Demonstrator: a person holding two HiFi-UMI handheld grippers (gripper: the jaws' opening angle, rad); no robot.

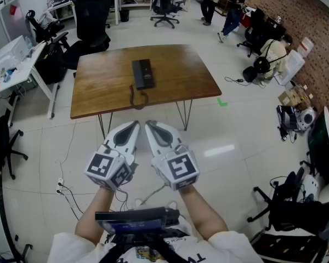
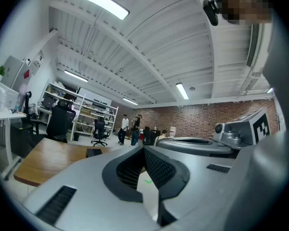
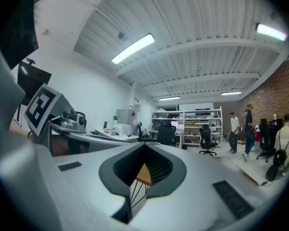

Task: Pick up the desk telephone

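Your left tool (image 1: 131,126), right tool (image 1: 151,126) closed, empty, lower centre. Step to counter (image 1: 178,75), open 1, straddle desk telephone (image 1: 143,73) upper centre.

Ahead of me, a brown rectangular wooden table (image 1: 175,81) on thin metal legs stands on pale floor tiles (image 1: 236,147). A black office chair (image 1: 93,12) sits beyond it, a cluttered white desk (image 1: 16,70) left, a red brick wall (image 1: 312,15) right.
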